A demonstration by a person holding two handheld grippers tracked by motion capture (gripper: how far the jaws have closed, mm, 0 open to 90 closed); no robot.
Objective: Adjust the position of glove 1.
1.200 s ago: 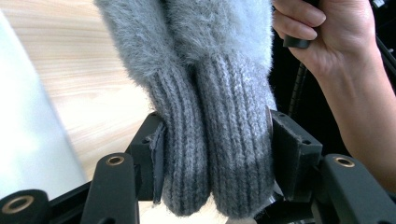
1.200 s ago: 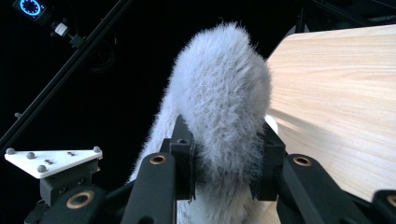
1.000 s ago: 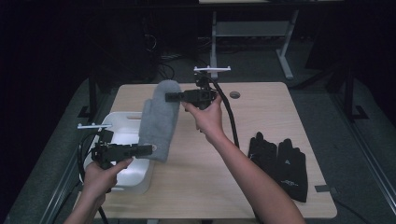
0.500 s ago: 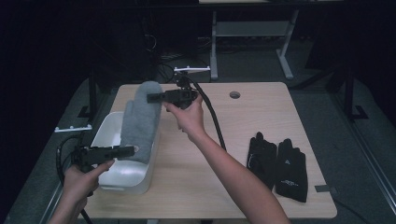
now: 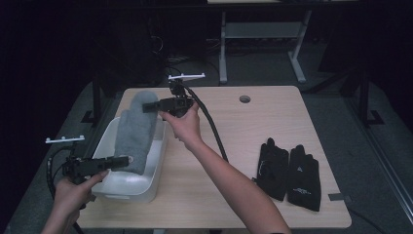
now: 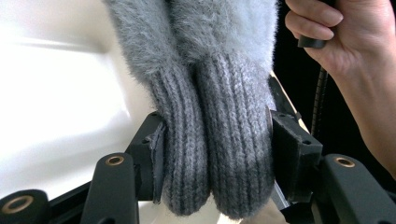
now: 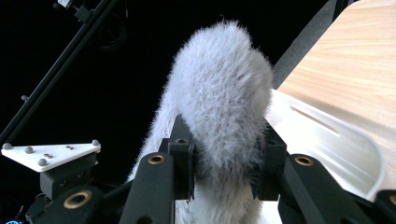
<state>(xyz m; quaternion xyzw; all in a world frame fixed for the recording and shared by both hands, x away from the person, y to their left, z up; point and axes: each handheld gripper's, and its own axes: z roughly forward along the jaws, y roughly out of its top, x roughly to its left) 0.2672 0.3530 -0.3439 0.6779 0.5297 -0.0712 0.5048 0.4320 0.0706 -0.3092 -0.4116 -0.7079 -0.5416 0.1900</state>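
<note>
Dark surroundings frame a pale wooden bench (image 5: 234, 146) seen from above, with a white metal frame standing on the floor beyond its far edge. On the left part of the bench sits a white plastic tub (image 5: 127, 186), its long side running near to far.

A pair of fuzzy grey mittens (image 5: 136, 134), laid one against the other, stretches over the tub from its near left to its far end. The left tongs (image 5: 122, 161), held in a hand at the near left corner, are clamped on the ribbed knitted cuffs; the left gripper view shows both cuffs (image 6: 217, 154) squeezed side by side between the black pads, with the tub's white wall behind them. The right tongs (image 5: 152, 106), held by a hand reaching in from the near right, are closed on the fluffy fingertip end at the far end of the tub; in the right gripper view the rounded furry tip (image 7: 223, 112) bulges up between the two pads. The mittens hang between the two grips, sloping down toward the left tongs.

A black cable (image 5: 212, 129) trails from the right tongs across the bench. Near the right edge, well apart from the tub, a pair of black gloves (image 5: 288, 170) lies flat, side by side.
</note>
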